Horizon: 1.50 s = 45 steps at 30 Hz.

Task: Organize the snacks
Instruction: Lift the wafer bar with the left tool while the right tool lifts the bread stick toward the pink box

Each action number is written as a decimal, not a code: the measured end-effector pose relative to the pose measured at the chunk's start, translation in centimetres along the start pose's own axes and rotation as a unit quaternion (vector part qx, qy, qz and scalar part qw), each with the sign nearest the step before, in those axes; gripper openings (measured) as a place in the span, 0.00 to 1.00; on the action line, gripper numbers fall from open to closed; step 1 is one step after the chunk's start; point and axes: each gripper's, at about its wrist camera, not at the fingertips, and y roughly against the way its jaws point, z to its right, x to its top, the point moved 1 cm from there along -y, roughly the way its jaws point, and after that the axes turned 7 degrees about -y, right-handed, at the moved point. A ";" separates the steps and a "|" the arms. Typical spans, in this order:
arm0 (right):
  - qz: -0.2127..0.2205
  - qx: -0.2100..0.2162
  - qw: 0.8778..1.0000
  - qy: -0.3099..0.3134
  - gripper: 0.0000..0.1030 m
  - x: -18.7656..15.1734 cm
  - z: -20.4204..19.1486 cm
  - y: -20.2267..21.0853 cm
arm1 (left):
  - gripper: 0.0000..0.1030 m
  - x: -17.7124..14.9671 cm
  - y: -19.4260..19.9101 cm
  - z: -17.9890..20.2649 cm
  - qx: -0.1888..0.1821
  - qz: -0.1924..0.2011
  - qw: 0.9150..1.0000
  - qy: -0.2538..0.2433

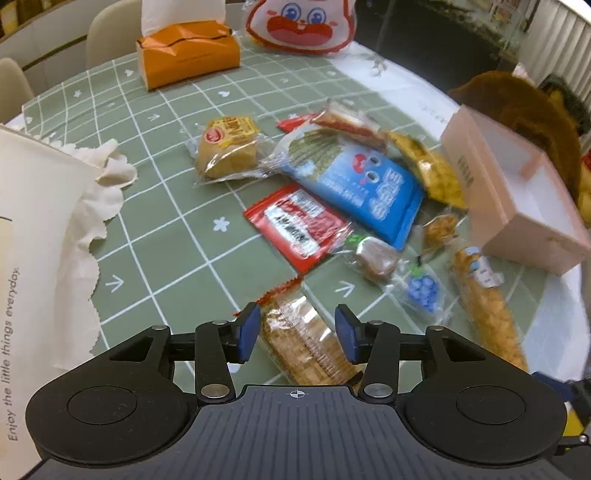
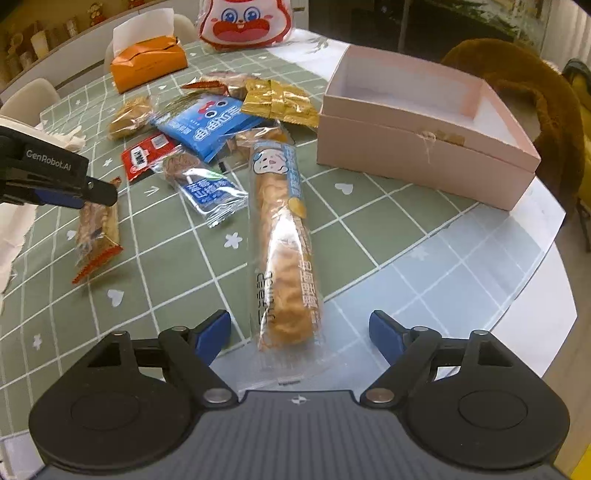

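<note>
Snacks lie scattered across the middle of the green checked tablecloth (image 2: pixel 177 258), and the open pink box (image 2: pixel 424 147) near its far right edge is, I judge, where they are meant to go; its inside looks bare.

My left gripper (image 1: pixel 295 334) is spread, its blue pads standing either side of the wafer pack (image 1: pixel 306 343) without clearly touching it, so I cannot call it gripped. In the right wrist view that pack (image 2: pixel 96 236) lies close to the near left edge, long axis running roughly away from me, red crimped end toward me. I read the straddle as lining up a squeeze across the narrow width, which is the only way those pads would span it.

My right gripper (image 2: pixel 300 334) is also spread, wider, with the long twisted pastry stick (image 2: pixel 284 240) running straight out between its fingers. The stick's long axis points from my gripper toward the pile, its cartoon-face end far and its clear sealed end nearest me. Again the pads are apart from the wrapper.

Beyond it sit the blue seaweed pack (image 2: pixel 210 125), a red sachet (image 2: pixel 147 155), a gold packet (image 2: pixel 280 103) just beside the box's left wall, and a small cake (image 1: pixel 227 147). The orange tissue pack (image 2: pixel 147 66) and the cartoon bag (image 2: pixel 243 22) stand at the far edge, out of the way.
</note>
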 end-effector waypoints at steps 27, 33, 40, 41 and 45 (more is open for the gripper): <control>-0.006 -0.013 1.000 0.005 1.00 0.6 1.5 -1.2 | 0.26 -2.3 -0.9 3.3 -0.030 -0.001 0.999 -0.014; -0.017 -0.016 1.000 0.005 1.00 0.9 1.4 -1.4 | 0.26 -4.0 -0.6 4.2 -0.089 -0.003 0.996 -0.020; -0.024 -0.012 0.999 0.021 0.89 2.9 0.8 -1.4 | 0.25 -4.3 0.0 3.8 -0.118 -0.007 0.993 -0.019; -0.019 -0.016 0.999 0.028 0.89 3.4 0.3 -1.5 | 0.25 -4.4 0.0 3.8 -0.120 -0.007 0.993 -0.018; -0.004 -0.033 0.999 0.038 0.81 5.9 -1.0 -2.8 | 0.25 -4.8 -0.1 3.8 -0.126 -0.013 0.992 -0.016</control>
